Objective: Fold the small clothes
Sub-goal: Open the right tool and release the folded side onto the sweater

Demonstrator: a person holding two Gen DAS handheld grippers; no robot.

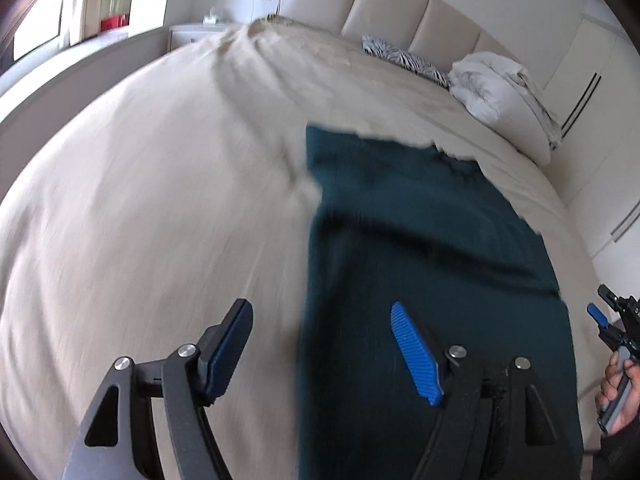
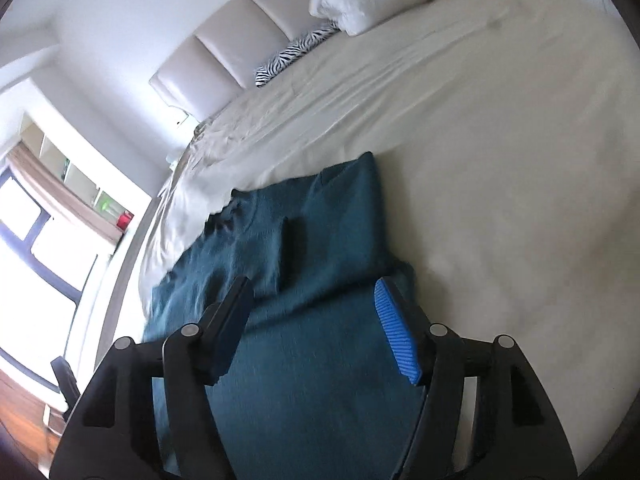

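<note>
A dark teal garment (image 1: 420, 232) lies flat on the cream bed sheet (image 1: 160, 200), folded lengthwise with a sleeve laid over it. My left gripper (image 1: 320, 320) hangs above the garment's left edge with its jaws wide apart and nothing between the blue pads. In the right wrist view the same teal garment (image 2: 304, 240) stretches away from me. My right gripper (image 2: 316, 304) is over its near end, open, its blue pads clear of the cloth. The right gripper (image 1: 606, 312) also shows at the far right edge of the left wrist view, held by a hand (image 1: 616, 384).
A white bundled duvet (image 1: 492, 80) and a zebra-print cushion (image 1: 404, 58) lie by the padded headboard (image 1: 384, 4). A bedside table (image 1: 192, 34) stands at the far left corner. A window (image 2: 36, 248) and wooden floor are left of the bed.
</note>
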